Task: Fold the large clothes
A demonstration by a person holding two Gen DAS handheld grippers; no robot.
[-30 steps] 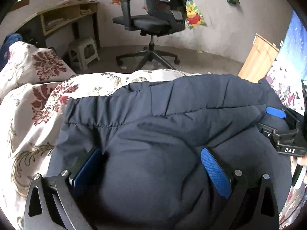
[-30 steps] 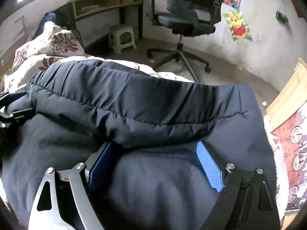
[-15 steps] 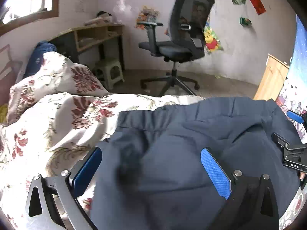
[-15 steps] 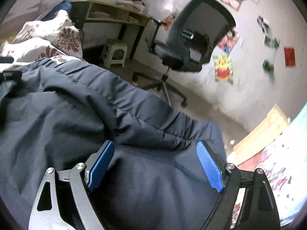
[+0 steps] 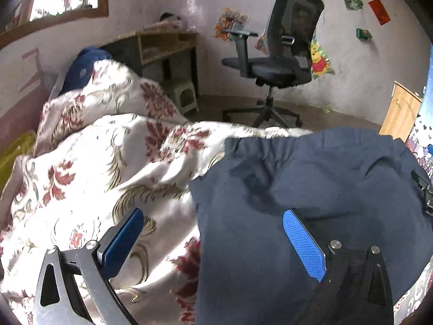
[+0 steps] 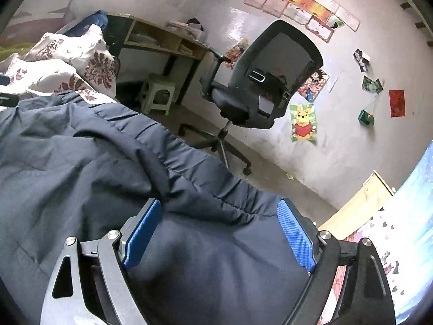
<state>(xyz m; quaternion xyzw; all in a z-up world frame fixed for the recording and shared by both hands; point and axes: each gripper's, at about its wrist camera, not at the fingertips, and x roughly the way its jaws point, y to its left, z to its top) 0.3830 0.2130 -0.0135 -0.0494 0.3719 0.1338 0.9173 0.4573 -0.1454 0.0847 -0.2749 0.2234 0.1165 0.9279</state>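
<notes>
Tools first, nearest the lenses: left tool (image 5: 213, 238) has its blue pads spread wide, holding nothing; its left pad hangs over the floral bedcover (image 5: 81, 178), its right pad sits above dark cloth. Right tool (image 6: 219, 233) likewise stands wide apart, both pads low against the fabric, a puffed fold bulging up between them but not pinched. Navy padded jacket (image 5: 311, 189) lies on the bed, bunched into a rough folded mass with a gathered hem or quilted band running across its far edge (image 6: 189, 162). From the left tool the garment lies to the right and forward, its left border roughly under the midline of the tool; from the right tool it fills the whole near field and spreads leftward. Long axis, as far as I can judge, runs side to side across both views, parallel to the bed's far edge. Right tool is the nearer and better centred on the bulk; left tool is at the garment's left margin, suited to taking that edge. Part of the other tool shows at the right rim of the left view, just beside the jacket. Beyond the bed: green stool (image 6: 158, 94), office chair (image 5: 281, 62), wooden desk (image 5: 165, 46) against the wall, posters above.
</notes>
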